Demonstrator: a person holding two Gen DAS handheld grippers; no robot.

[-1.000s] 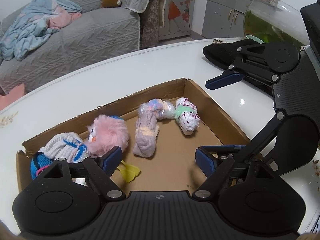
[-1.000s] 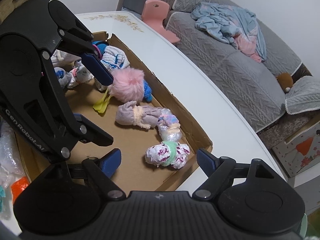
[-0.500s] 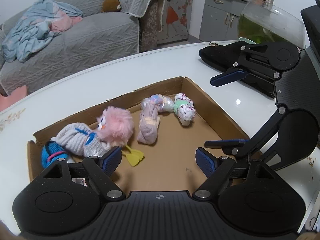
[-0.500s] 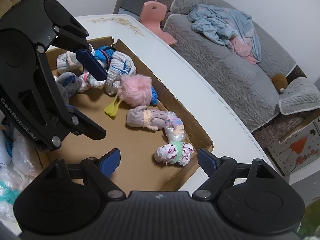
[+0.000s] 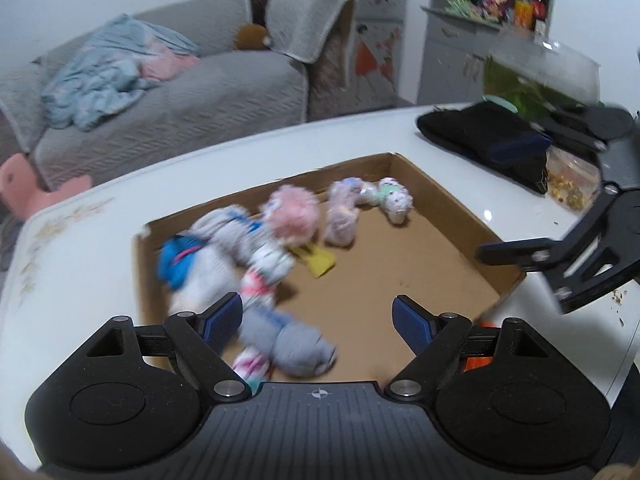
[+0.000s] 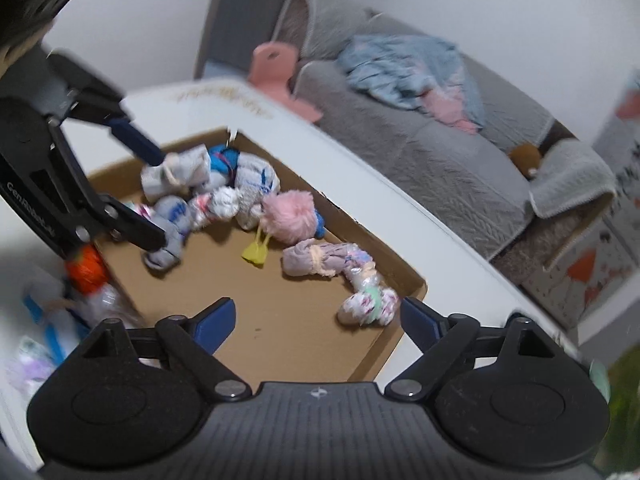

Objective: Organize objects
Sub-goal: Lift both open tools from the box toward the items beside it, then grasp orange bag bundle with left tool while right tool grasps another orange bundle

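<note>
Left tool (image 5: 318, 322) with blue pads apart and empty above shallow brown cardboard tray (image 5: 436, 184), right tool (image 6: 316, 320) just opened wider, nothing between, rolled sock bundles (image 6: 208, 200) and fluffy pink toy (image 6: 290, 216) clustered toward tray's eleven o'clock, tray on white bench (image 5: 208, 160), grey sofa (image 5: 160, 120) beyond at twelve o'clock

We see a white worktop (image 5: 248, 160) with faint gold floral marks near its far edge. A shallow cardboard tray (image 6: 404, 268) lies flat on it, ahead of both pairs of jaws. Beyond the right jaws, as the left wrist view shows, a black folded cloth (image 5: 476, 132) rests on the worktop, with a clear bag of brownish bits (image 5: 568, 184) beside it.
</note>
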